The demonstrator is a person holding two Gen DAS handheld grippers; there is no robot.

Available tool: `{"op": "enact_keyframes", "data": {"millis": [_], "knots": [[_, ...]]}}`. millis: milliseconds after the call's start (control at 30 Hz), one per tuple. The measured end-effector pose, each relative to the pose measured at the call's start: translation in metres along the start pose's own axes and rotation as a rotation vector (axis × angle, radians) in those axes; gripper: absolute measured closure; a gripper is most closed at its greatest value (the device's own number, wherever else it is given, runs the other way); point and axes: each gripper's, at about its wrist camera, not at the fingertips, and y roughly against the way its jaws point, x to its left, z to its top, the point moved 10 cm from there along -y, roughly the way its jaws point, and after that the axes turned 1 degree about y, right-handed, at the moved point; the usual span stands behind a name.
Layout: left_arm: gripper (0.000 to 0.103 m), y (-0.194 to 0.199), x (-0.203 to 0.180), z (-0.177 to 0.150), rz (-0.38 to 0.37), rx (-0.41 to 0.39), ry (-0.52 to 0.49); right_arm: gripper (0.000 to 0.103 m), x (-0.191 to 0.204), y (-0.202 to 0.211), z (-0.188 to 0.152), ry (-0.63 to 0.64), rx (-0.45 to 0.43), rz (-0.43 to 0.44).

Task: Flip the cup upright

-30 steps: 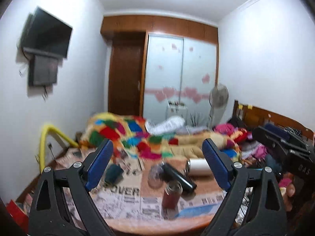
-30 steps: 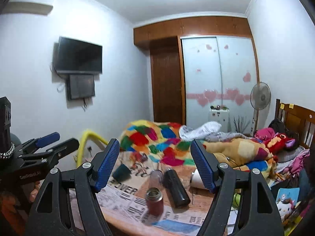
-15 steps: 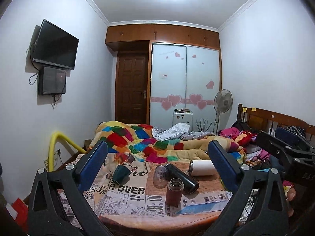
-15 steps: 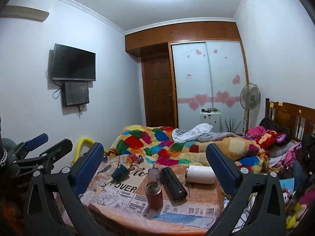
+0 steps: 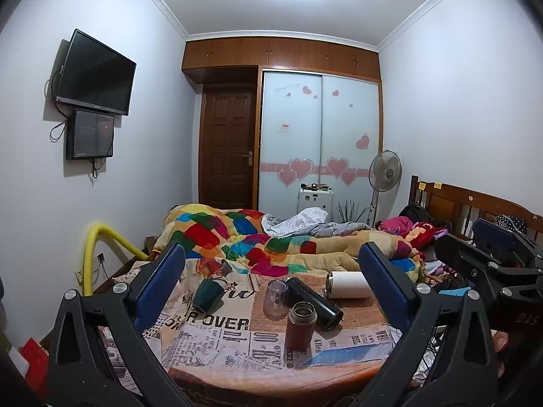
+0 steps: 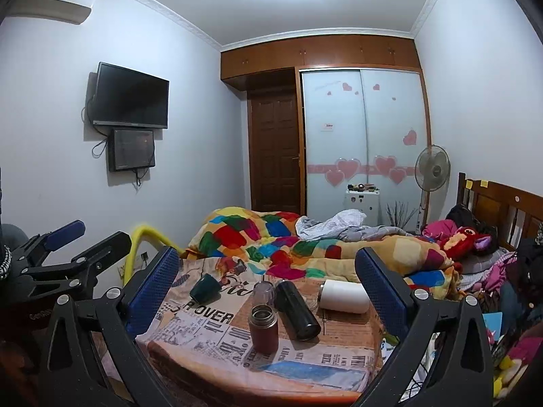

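Approaching with both tools (image 5: pixel 271 291) (image 6: pixel 268 291) gaping and empty, grip the far-left green cup (image 5: pixel 207 293), seemingly tipped, around its body.

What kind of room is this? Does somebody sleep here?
Most likely a bedroom at home. A bed with a colourful patchwork blanket fills the middle, a wardrobe with pink hearts on its sliding doors stands behind it, and a TV hangs on the wall.

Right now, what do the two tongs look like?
Both the left tongs and right tongs are black plastic clamp-style frames with silver rivets, ending in flat blue textured pads. White lettering marks the right one's body.
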Motion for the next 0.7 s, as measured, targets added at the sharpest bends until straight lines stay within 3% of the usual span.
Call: {"op": "enact_keyframes", "data": {"millis": [700], "knots": [[0.0, -0.0059, -0.0027, -0.0031, -0.012, 0.013, 0.006, 0.0, -0.0033, -0.0005, -0.0002, -0.001, 0.01, -0.011]]}}
